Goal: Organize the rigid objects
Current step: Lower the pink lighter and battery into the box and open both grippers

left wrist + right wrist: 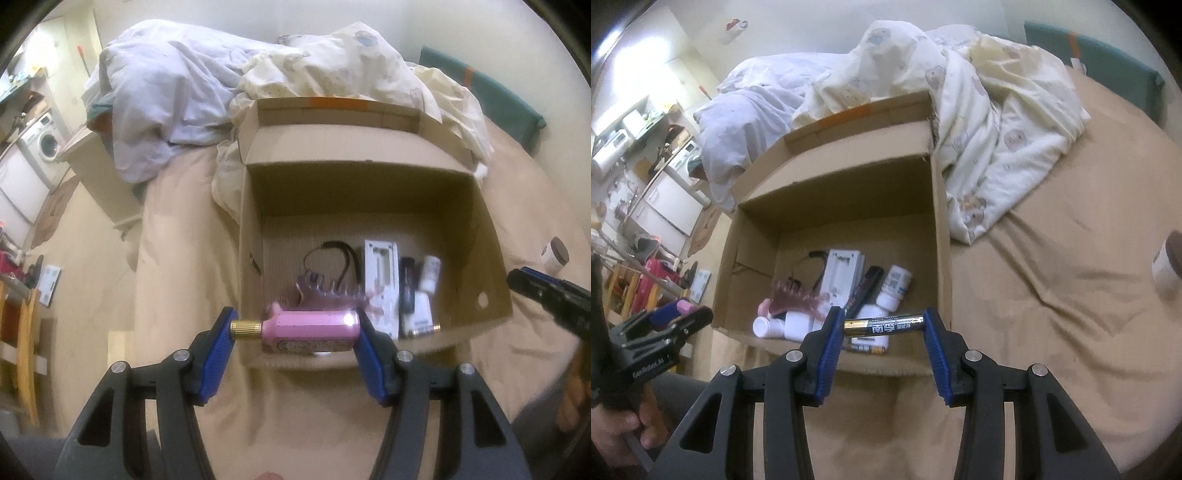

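My left gripper (295, 328) is clamped end to end on a pink bottle (312, 326) with a gold cap, holding it crosswise just above the near wall of the cardboard box (369, 184) ahead of me on the bed (173, 221). My right gripper (884, 326) pinches a black battery (884, 325) the same way, over the box's near right corner. Inside, beyond both tools, lie a white case (380, 266), white bottles (895, 284) and a pink comb-like piece (325, 291). A brown-lidded jar (1169, 266) sits well off to my right.

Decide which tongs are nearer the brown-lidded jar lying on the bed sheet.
Right. The right tongs, holding a battery, sit on the jar's side of the box; the left tongs, gripping a pink bottle, are at its far corner.
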